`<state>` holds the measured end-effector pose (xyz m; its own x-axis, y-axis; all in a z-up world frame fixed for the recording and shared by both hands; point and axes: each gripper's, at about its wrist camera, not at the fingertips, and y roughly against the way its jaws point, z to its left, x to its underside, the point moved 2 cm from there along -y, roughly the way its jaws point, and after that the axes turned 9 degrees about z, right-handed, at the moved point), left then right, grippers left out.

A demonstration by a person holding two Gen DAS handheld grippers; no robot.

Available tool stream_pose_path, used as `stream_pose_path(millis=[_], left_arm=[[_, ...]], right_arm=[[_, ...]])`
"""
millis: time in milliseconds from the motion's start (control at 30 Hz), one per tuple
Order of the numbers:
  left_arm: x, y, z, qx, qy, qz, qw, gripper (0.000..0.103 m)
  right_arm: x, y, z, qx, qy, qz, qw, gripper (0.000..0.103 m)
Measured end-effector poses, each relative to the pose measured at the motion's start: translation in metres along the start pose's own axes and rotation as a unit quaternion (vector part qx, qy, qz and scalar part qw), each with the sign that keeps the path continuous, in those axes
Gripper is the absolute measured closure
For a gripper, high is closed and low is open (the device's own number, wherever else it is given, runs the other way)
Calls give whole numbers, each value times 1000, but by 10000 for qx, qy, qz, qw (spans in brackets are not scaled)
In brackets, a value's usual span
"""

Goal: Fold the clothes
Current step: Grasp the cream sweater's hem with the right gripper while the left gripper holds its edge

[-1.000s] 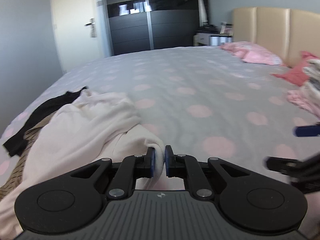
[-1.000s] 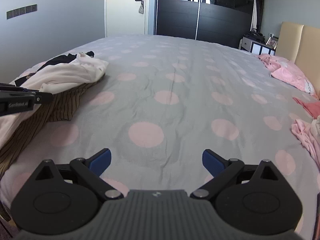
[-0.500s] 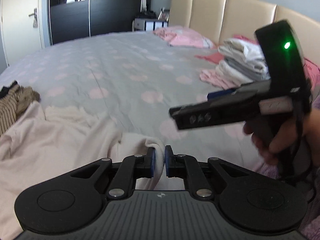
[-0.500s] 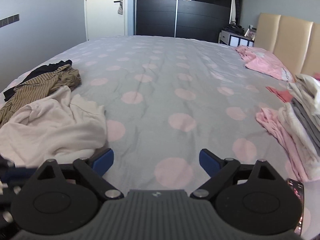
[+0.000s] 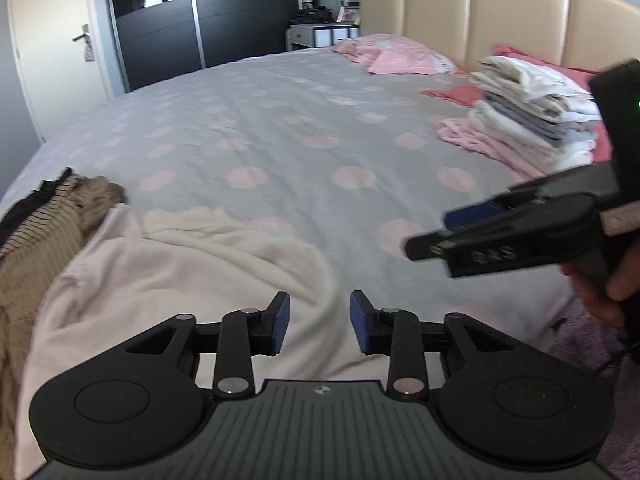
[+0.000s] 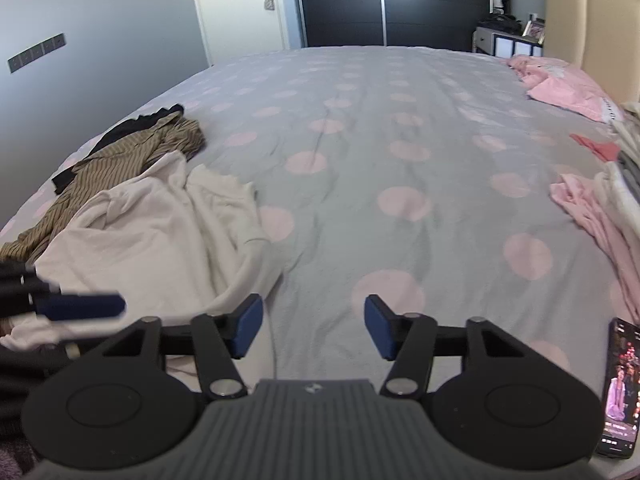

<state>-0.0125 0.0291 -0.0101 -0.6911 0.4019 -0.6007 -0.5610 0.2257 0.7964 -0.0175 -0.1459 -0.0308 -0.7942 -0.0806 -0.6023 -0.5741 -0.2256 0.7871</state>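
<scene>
While its jaws are opening, the left tool [image 5: 315, 322] hovers over the cream garment [image 5: 180, 272], the cloth lying beneath the gap and no pad pressing it. That garment sprawls on the near left part of the bed [image 6: 380, 140], beside a striped brown garment [image 6: 132, 152]. Just to the right, the right tool [image 6: 314, 326] is closing, with only bedspread showing between its pads. Folded clothes [image 5: 528, 108] sit stacked near the headboard.

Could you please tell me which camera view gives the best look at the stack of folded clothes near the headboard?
The left wrist view shows it best: the stack of folded clothes appears whole, its white, grey and pink layers distinct, resting on the bed. The right wrist view catches only a sliver of the stack, cut off at the frame's right edge.
</scene>
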Motion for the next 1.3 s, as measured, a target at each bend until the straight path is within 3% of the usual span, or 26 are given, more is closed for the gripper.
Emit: stream_pose_path(millis=[133,400,567,767,833,900,933,967,1000,1133,1300], left_arm=[[-9,-7,48,-340,172,52,9993,60],[-34,-48,142,-1051,387,217,9935,57],[-55,-91,189,-1111,565,294,9918,56],[-64,-143,218,-1274,365,563,9896,56],[-65,-155,224,-1240,419,655,9892,59],[-67,-165,230,-1153,513,761,9891,74],[-68,-169,231,-1154,494,785,9890,76],[-68,-172,232,-1155,481,812,9888,84],[-68,-175,234,-1156,519,861,9882,95],[-68,-169,236,-1296,582,849,9862,102],[-79,-123,244,-1704,943,284,9804,103]], right_arm=[[-6,-12,15,-217,104,165,9996,53],[-31,-45,43,-302,286,410,9983,53],[-45,-73,49,-241,257,626,9974,53],[-52,-102,40,-172,5,846,9963,53],[-54,-110,35,-149,-62,888,9959,53],[-55,-118,33,-134,-107,925,9956,54],[-55,-121,32,-147,-141,949,9953,60],[-55,-123,30,-166,-180,976,9949,73],[-56,-126,30,-200,-231,993,9946,80],[-57,-125,30,-218,-245,957,9949,91],[-63,-107,26,99,-226,603,9979,92]])
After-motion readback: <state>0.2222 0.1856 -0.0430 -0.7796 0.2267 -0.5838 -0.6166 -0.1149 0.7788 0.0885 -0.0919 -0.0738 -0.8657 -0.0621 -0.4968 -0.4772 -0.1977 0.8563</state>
